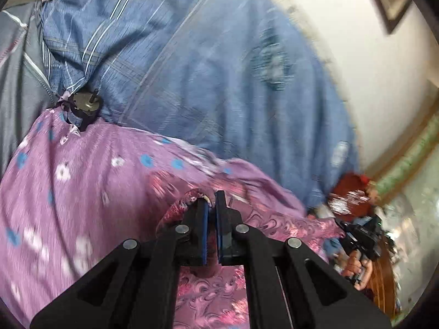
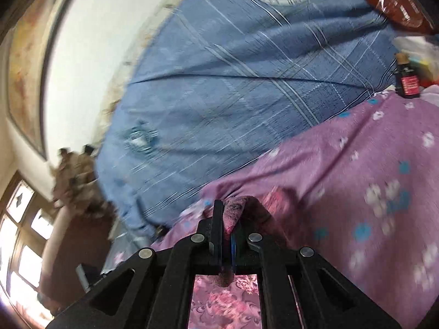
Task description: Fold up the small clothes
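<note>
A: What is seen from the left wrist?
B: One pink garment (image 1: 208,296) is pinched in the closed left gripper (image 1: 211,205), near, over one purple sheet (image 1: 82,181).
A: From the right wrist?
B: The same garment is clamped in the closed right gripper (image 2: 226,219); one bottle (image 2: 408,78) is seen far right.

Left claw (image 1: 211,200) pinches pink patterned cloth (image 1: 208,296), seemingly a garment.

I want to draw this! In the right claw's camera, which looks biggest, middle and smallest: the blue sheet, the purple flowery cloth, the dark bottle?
1. blue sheet, fills most of the view.
2. purple flowery cloth, nearly as large, but nearer the camera, so unsure.
3. dark bottle, tiny and far off.
</note>
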Tool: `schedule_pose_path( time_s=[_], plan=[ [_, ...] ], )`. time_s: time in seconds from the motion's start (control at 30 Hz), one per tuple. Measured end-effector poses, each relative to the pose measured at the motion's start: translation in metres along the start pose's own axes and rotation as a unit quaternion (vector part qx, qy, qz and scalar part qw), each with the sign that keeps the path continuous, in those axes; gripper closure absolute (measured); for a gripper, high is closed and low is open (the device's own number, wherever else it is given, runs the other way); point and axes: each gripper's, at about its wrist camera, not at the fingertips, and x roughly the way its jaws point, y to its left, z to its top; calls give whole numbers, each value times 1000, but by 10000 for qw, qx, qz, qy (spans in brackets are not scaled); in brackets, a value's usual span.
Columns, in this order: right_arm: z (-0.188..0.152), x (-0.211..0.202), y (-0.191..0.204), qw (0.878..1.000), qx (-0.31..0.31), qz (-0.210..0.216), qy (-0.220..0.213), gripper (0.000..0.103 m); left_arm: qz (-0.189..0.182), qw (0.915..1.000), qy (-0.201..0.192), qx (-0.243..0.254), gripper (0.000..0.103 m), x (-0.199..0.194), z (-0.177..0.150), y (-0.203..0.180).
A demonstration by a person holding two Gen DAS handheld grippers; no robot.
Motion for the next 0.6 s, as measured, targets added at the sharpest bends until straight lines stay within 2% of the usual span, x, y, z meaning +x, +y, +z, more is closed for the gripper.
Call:
schedule_pose_path(
  time_s=[0.07, 0.1, 0.13, 0.17, 0.23, 0.3, 0.33, 0.37, 0.43, 0.5, 0.53, 0.57, 0.6],
  plan=[
    [13, 43, -19, 9992, 301, -193, 175, 87, 179, 9996, 73, -183, 100, 29, 8, 12],
    [16, 61, -30, 9981, 457, -273, 295, 78, 270, 9990, 166, -319, 100, 43, 9, 19],
    [18, 83, -46, 9957, 727, -375, 435, 51, 417, 9973, 283, -543, 100, 56, 7, 29],
    [17, 95, -56, 9938, 921, -399, 480, 34, 488, 9961, 331, -657, 100, 63, 4, 36],
    [13, 110, -77, 9905, 1265, -357, 394, 34, 657, 9945, 321, -752, 95, 68, -5, 45],
    [8, 112, -88, 9900, 1362, -276, 255, 34, 764, 9940, 119, -775, 88, 58, -8, 46],
    [5, 107, -89, 9909, 1313, -259, 120, 34, 877, 9932, -156, -753, 82, 46, -7, 43],
    [4, 102, -86, 9921, 1223, -287, 43, 34, 978, 9919, -421, -693, 69, 34, -5, 38],
    [-3, 87, -71, 9957, 852, -344, -87, 35, 1271, 9862, -979, -397, 52, 8, -7, 20],
    [-10, 75, -50, 9980, 469, -342, -235, 37, 1619, 9789, -1245, -119, 46, -9, -19, 2],
    [-17, 70, -32, 9985, 130, -470, -264, 40, 1803, 9756, -1256, -31, 44, -15, -29, -7],
    [-23, 70, -21, 9983, -69, -544, -192, 47, 1945, 9744, -1132, 2, 44, -15, -41, -14],
    [-30, 72, -9, 9979, -283, -575, -28, 50, 2038, 9752, -866, 32, 44, -10, -57, -20]
  ],
)
